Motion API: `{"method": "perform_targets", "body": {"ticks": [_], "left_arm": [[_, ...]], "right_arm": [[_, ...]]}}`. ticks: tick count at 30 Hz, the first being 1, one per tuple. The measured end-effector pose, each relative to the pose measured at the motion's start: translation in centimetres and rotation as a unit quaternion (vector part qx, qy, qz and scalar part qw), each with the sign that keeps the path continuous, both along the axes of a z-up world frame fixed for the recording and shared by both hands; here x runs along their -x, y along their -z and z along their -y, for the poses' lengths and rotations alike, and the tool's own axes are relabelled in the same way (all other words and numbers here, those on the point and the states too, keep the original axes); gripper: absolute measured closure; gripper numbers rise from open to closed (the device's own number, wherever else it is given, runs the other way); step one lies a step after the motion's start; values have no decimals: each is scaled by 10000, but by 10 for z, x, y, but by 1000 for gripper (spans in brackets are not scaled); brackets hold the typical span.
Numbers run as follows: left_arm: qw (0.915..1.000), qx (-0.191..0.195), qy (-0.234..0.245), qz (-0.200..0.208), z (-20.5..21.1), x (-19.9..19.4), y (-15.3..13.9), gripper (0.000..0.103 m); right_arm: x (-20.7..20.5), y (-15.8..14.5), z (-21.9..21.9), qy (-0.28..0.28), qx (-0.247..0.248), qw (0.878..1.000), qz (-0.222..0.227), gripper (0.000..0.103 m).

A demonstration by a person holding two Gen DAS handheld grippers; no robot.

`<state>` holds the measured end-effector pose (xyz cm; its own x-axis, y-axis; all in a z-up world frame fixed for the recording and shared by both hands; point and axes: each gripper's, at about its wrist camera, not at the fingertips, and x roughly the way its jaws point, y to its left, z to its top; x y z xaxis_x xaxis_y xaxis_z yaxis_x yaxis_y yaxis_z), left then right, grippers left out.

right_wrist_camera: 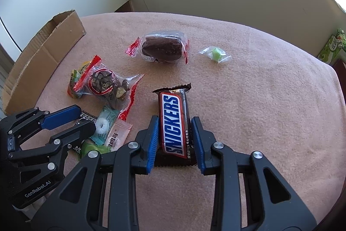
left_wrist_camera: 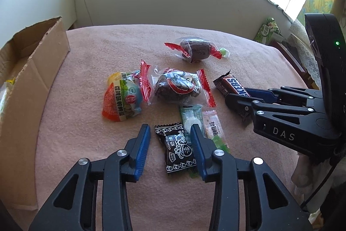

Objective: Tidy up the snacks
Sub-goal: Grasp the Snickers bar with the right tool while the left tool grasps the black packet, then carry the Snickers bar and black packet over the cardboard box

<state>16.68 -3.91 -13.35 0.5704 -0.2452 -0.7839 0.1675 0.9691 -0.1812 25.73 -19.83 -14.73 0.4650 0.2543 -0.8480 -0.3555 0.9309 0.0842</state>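
Pink cloth table [right_wrist_camera: 259, 101], white walls, right hand-held gripper [right_wrist_camera: 176, 140] pinching Snickers bar [right_wrist_camera: 174, 120].

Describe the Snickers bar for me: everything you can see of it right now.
The Snickers bar is a brown glossy wrapper with blue lettering edged in white and red, and crimped zigzag ends. It lies flat on the pink cloth, lengthwise between the right gripper fingers, whose blue pads sit against or very near its sides. No other snack touches it; it looks sealed and undamaged.

The left gripper [left_wrist_camera: 170, 138] fills the lower centre of its frame, jaws parted. The right gripper [right_wrist_camera: 175, 140] sits lower centre too, jaws narrowly apart.
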Motion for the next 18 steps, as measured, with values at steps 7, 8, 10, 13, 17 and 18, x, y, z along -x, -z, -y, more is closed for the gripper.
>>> {"method": "perform_targets", "body": {"ticks": [7,8,10,13,17,18], "left_arm": [[9995,-296,64,117,3,11,2,67],[9995,-292,58,118,1,12,2,72],[9997,-220,51,118,-3,12,2,77],[9999,-103,17,106,-7,14,1,77],[9999,42,-12,112,-11,16,-2,77],[9999,52,-18,133,-12,18,-3,77]], "right_arm": [[2,1,-4,27,7,10000,46,73],[2,1,-3,40,-11,10000,45,73],[3,1,-1,50,-35,10000,44,73],[4,0,0,57,-77,9999,41,73],[6,-4,4,69,-167,9998,55,73],[7,-5,5,68,-179,9998,66,73]]}}
